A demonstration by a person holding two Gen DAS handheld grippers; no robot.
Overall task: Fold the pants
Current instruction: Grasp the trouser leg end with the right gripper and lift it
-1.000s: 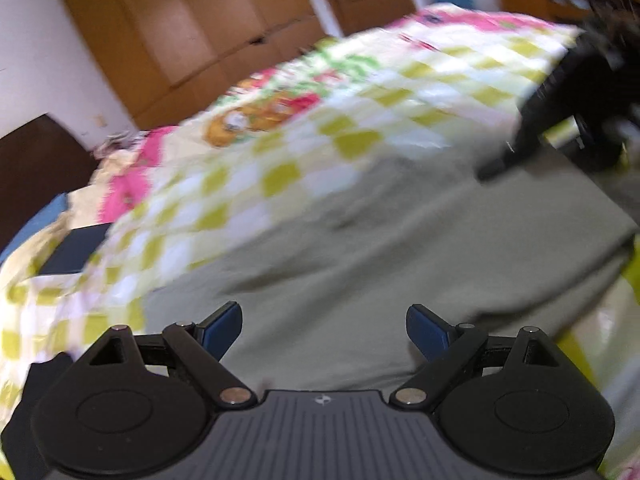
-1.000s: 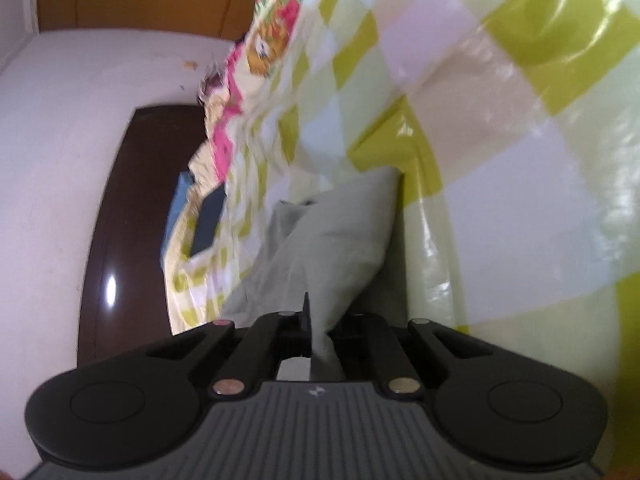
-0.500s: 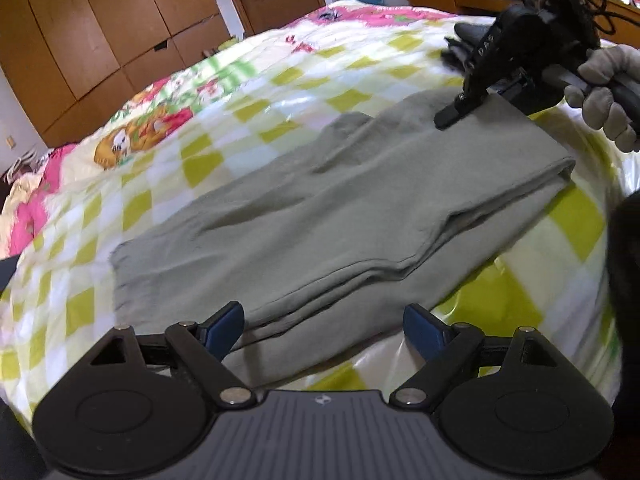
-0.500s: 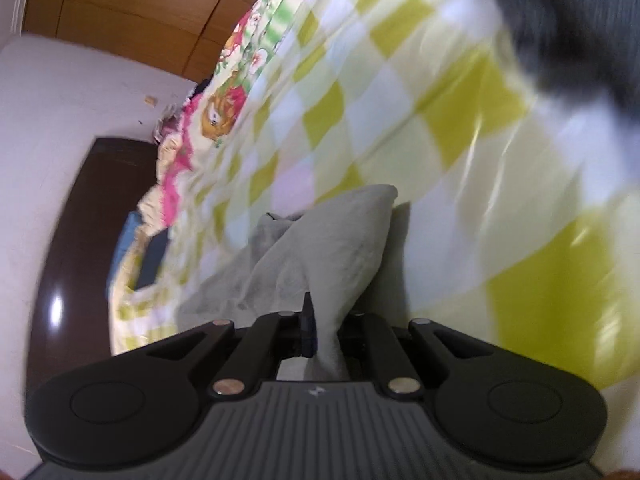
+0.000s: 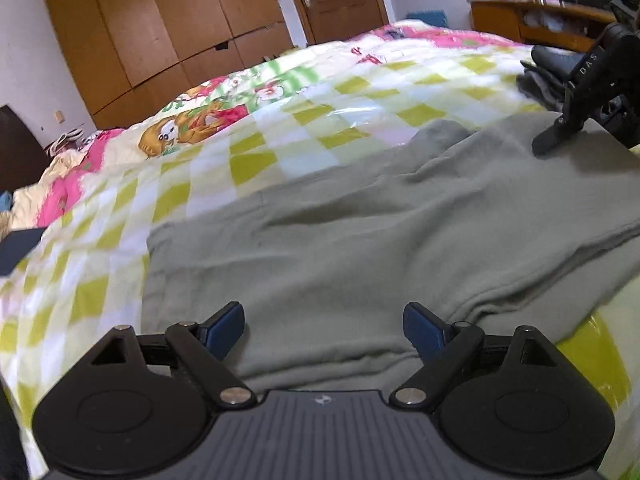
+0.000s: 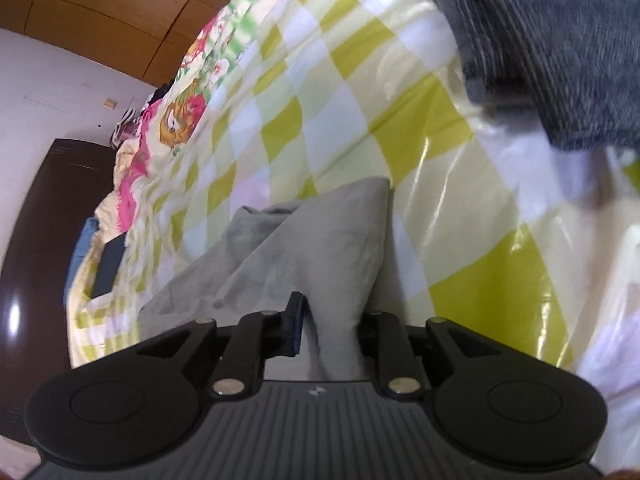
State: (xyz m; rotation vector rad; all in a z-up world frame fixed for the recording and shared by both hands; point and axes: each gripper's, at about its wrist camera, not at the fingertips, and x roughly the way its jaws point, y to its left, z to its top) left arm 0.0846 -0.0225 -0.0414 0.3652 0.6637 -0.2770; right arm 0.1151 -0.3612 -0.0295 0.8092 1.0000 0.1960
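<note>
Our left tongs (image 5: 323, 330) hung spread over the pants (image 5: 360, 240) on the bed (image 5: 280, 128); our right tongs (image 6: 328, 320) had just loosened around their far corner.

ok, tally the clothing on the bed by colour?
Grey-green: 1, the pants spread flat on the checked bedcover.
Dark grey: 1 folded pile at the bed's far side; how many pieces it holds I can't tell.
Total: 2

Pants (image 5: 380, 232) lie spread across a bed (image 5: 280, 136); folded clothes (image 5: 548, 76) sit beyond them at right, a wardrobe (image 5: 160, 28) stands behind the bed.
</note>
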